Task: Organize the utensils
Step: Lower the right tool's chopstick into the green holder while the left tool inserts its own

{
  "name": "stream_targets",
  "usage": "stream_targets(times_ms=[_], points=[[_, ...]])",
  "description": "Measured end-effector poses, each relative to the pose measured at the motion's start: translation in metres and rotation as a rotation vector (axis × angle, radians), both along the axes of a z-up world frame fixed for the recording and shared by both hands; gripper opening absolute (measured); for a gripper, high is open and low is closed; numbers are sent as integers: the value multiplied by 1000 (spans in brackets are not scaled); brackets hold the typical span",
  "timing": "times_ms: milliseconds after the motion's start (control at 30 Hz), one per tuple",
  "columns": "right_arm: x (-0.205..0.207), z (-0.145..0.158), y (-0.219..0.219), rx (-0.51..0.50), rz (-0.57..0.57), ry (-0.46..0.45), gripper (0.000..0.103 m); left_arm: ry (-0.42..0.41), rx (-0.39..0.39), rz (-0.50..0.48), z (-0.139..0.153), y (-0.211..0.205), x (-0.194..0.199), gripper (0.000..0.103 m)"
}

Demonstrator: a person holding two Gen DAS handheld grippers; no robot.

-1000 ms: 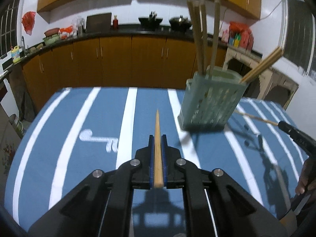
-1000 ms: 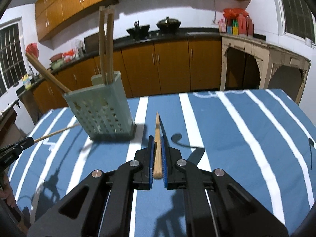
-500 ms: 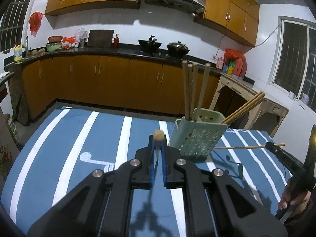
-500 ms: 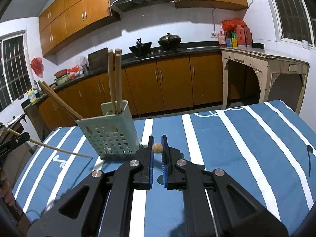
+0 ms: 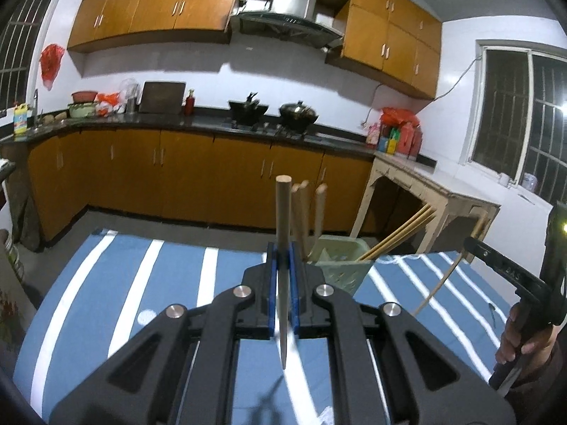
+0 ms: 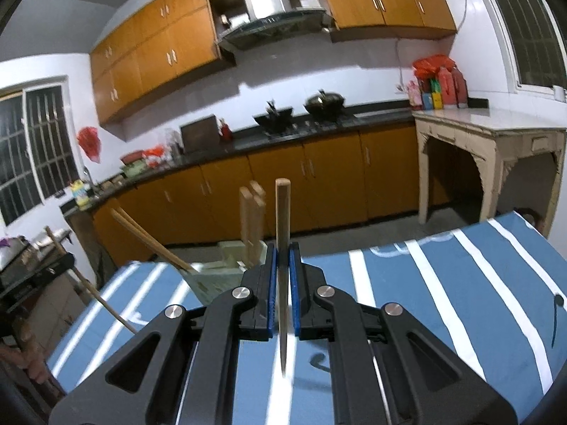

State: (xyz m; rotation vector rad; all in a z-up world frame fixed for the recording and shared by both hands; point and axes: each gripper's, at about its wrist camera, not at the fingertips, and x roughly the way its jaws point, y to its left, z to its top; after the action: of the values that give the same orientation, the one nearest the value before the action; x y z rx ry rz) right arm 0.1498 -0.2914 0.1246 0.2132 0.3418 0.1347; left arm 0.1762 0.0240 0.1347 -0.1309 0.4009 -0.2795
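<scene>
Chopstick (image 5: 283, 233) now upright, pale wood, tapered

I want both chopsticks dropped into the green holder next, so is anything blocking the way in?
No separate obstacle shows. The green holder already has upright chopsticks and leaning chopsticks in it, crowding the opening. The left gripper and right gripper each hold one chopstick above the striped table.

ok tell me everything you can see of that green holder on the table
The pale green plastic utensil holder is a squarish, open-topped basket with perforated walls, standing upright on the blue cloth with white stripes. Several wooden chopsticks stand nearly upright in it and others lean out over its rim. The gripper hides its lower part in both views. Nothing else visibly touches it.
</scene>
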Motion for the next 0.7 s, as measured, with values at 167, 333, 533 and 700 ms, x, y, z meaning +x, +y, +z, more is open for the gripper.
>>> stream_targets(times_ms=[167, 333, 533, 700], points=[[-3, 35, 6, 29, 45, -86, 8, -81, -11, -27, 30, -15, -1, 8], [0, 66, 16, 38, 42, -200, 8, -176, -42, -27, 59, -34, 6, 8], [16, 75, 22, 67, 1, -304, 8, -235, -79, 25, 77, -48, 32, 8], [41, 68, 27, 66, -55, -346, 8, -233, -78, 62, 70, -57, 55, 8]])
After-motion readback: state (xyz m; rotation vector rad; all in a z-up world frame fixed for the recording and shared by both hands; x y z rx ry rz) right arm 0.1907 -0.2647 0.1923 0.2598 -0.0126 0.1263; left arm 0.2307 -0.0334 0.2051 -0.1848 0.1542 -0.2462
